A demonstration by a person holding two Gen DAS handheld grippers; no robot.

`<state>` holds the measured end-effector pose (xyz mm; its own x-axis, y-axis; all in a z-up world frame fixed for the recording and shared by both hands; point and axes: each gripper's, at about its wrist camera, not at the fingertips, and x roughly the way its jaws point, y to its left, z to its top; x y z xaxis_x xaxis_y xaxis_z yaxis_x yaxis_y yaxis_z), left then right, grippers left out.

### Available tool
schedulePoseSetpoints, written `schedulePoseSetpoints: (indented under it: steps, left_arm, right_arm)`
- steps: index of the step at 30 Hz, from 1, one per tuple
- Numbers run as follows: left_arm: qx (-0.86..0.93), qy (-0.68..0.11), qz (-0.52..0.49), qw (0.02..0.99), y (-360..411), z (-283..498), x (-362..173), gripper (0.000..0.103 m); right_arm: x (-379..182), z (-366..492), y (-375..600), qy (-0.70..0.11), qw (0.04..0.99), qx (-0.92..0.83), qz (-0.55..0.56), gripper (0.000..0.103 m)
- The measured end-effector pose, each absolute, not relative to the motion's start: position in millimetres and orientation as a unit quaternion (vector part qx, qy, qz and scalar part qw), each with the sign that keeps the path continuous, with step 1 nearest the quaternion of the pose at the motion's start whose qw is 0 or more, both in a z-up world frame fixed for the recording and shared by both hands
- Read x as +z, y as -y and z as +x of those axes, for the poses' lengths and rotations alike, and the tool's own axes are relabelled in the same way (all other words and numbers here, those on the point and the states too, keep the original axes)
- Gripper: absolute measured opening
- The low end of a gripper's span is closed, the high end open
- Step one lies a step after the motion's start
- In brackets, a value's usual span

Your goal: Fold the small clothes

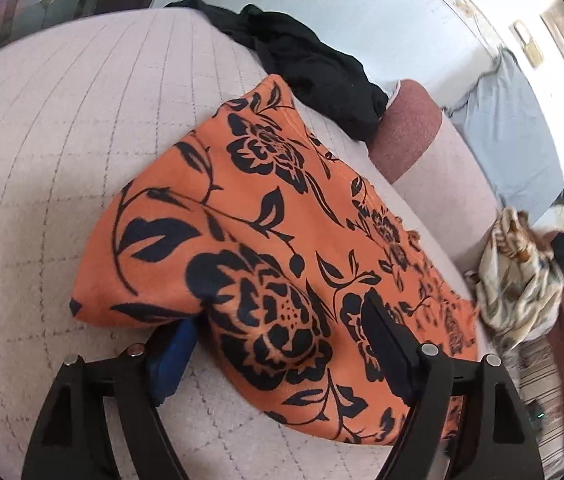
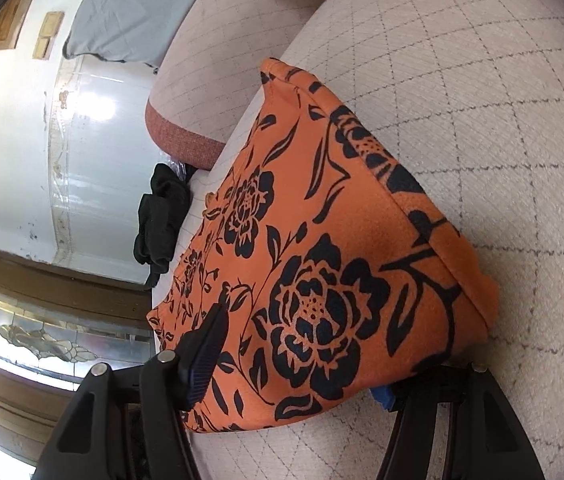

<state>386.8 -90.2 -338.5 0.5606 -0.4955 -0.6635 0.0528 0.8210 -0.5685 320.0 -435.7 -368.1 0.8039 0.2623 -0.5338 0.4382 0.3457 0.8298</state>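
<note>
An orange garment with a black flower print (image 1: pixel 266 216) lies folded on the pale quilted sofa seat (image 1: pixel 50 128). My left gripper (image 1: pixel 278 340) is open wide, with one finger under the cloth's near edge and the other finger (image 1: pixel 385 344) on top of it. The same garment (image 2: pixel 321 240) fills the right wrist view. My right gripper (image 2: pixel 301 360) is open wide too, its left finger (image 2: pixel 206 352) on top of the cloth and its right finger mostly hidden beneath the fold.
A black garment (image 1: pixel 313 64) lies at the seat's far edge, also seen in the right wrist view (image 2: pixel 162 220). A cream patterned cloth (image 1: pixel 517 284) sits by the sofa arm (image 1: pixel 409 128). A grey cloth (image 2: pixel 130 12) lies on the backrest.
</note>
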Motion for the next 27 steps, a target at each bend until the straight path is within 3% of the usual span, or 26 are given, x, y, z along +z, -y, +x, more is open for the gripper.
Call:
schedulePoseSetpoints:
  steps: [2, 4, 6, 7, 8, 10, 19, 27]
  left_arm:
    - [-0.155, -0.433, -0.25, 0.852, 91, 387, -337, 0.068]
    - [-0.142, -0.439, -0.252, 0.851, 88, 390, -339, 0.042]
    - [-0.14, -0.442, -0.272, 0.843, 81, 392, -344, 0.034]
    - [-0.141, -0.441, -0.28, 0.841, 78, 392, -344, 0.03]
    - [-0.144, -0.441, -0.283, 0.84, 77, 391, -344, 0.028]
    - [-0.146, -0.438, -0.276, 0.843, 78, 390, -341, 0.022]
    - [-0.183, -0.404, -0.274, 0.853, 77, 375, -312, 0.017]
    - [-0.194, -0.397, -0.273, 0.854, 73, 365, -300, 0.016]
  right_arm:
    - [-370, 322, 438, -0.306, 0.757, -0.056, 0.574, 0.068]
    - [-371, 323, 440, -0.3, 0.757, -0.054, 0.578, 0.068]
    - [-371, 323, 441, -0.295, 0.762, -0.051, 0.575, 0.062]
    - [-370, 324, 441, -0.299, 0.767, -0.059, 0.564, 0.041]
    - [-371, 324, 441, -0.307, 0.773, -0.069, 0.55, 0.027]
    - [-375, 324, 440, -0.314, 0.777, -0.078, 0.541, 0.019]
    - [-317, 312, 417, -0.262, 0.859, -0.106, 0.427, 0.011]
    - [-295, 298, 412, -0.245, 0.877, -0.112, 0.397, 0.009]
